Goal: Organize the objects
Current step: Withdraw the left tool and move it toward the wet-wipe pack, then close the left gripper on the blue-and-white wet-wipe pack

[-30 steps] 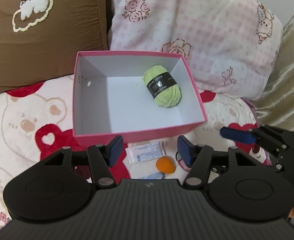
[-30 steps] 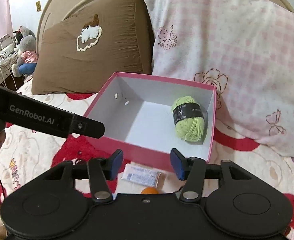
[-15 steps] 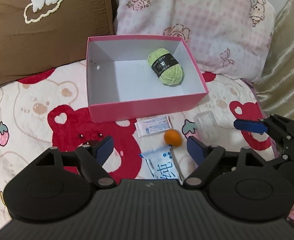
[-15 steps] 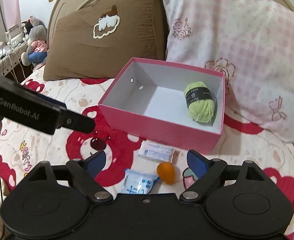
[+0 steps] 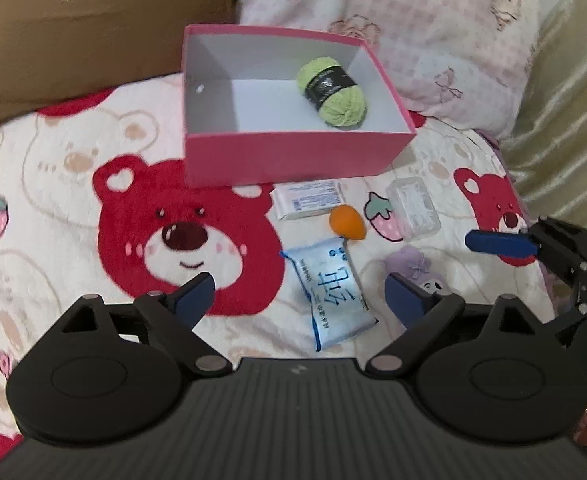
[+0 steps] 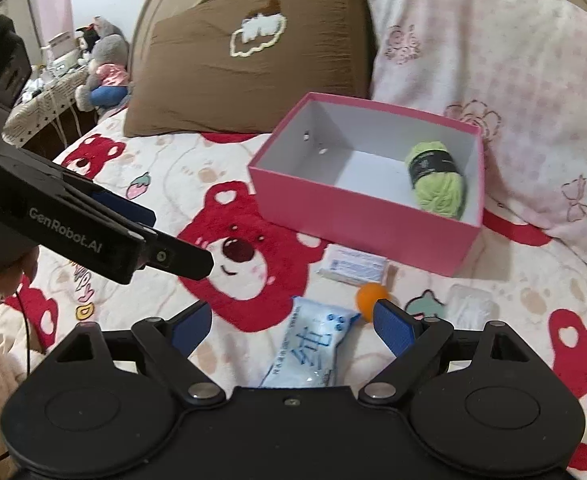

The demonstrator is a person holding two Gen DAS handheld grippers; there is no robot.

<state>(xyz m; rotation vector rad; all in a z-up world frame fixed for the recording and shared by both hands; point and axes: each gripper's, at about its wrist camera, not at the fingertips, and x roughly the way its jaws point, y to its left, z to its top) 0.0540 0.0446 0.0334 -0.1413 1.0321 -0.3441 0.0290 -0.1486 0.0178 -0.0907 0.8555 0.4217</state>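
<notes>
Green yarn (image 5: 332, 93) already in pink box (image 5: 293, 158). Left gripper (image 5: 299, 294) jaws just widened, empty; right gripper (image 6: 291, 322) spread wide, empty. Both over blue tissue pack (image 5: 330, 294) on bedspread. Next, likely: descend, straddle pack, pinch, carry to box.

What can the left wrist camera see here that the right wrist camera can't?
Only the left wrist view shows a small purple plush on the blanket and a beige curtain. Only the right wrist view shows a side table with stuffed toys. Both show the pink box holding green yarn, the white packet, orange ball, blue packet, clear case and two pillows.
</notes>
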